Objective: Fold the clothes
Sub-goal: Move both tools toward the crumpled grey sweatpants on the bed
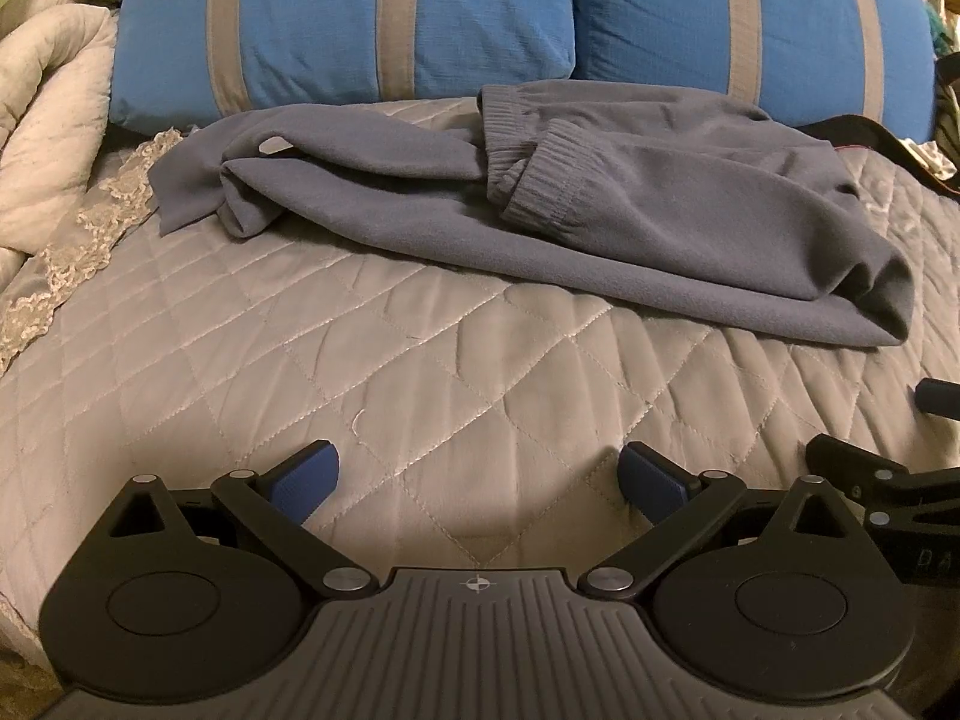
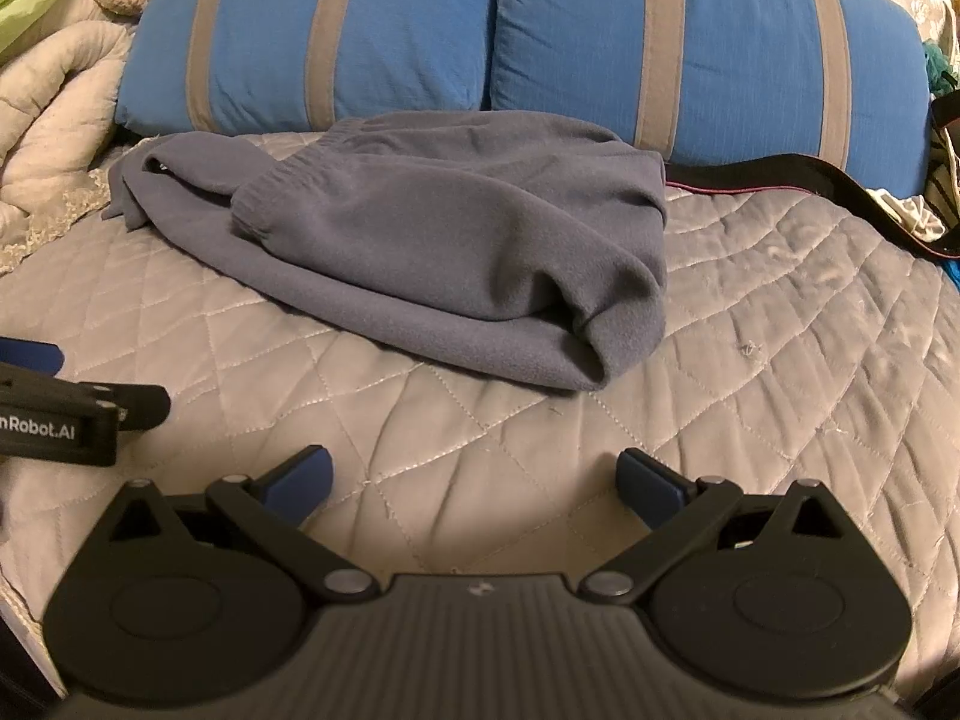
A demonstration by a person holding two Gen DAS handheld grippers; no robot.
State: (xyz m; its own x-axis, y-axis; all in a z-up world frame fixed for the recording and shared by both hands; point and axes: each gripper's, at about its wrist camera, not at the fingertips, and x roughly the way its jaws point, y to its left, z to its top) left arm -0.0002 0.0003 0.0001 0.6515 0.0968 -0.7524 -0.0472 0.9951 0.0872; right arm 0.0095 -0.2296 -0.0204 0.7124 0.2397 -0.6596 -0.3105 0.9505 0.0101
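Grey fleece, soft and matte: the sweatpants (image 1: 600, 222) lie in a loose heap on the bed, far side of the quilt (image 1: 372, 372), their back edge touching the blue striped pillows (image 1: 480, 12). My guess is light, limp, no stiffness at all; it will sag and drag rather than slide. Ribbed cuffs (image 1: 540, 180) sit on top of the pile, thicker and grippier than the rest, so a likely place to pinch. The rounded fold at the near right end (image 2: 600, 348) is bulky, and I might catch several layers there.

Left gripper (image 1: 477, 480): spread wide, nothing between the pads, hanging over bare quilt well short of the cloth. Right gripper (image 2: 474, 477): same, released, empty.

Quilt is satiny with diamond stitching, probably slick under fleece. Rumpled cream comforter (image 1: 48, 120) at left, lace trim (image 1: 114, 204) beside it. Black strap (image 2: 828, 180) lies by the pillows at right, clear of the sweatpants.
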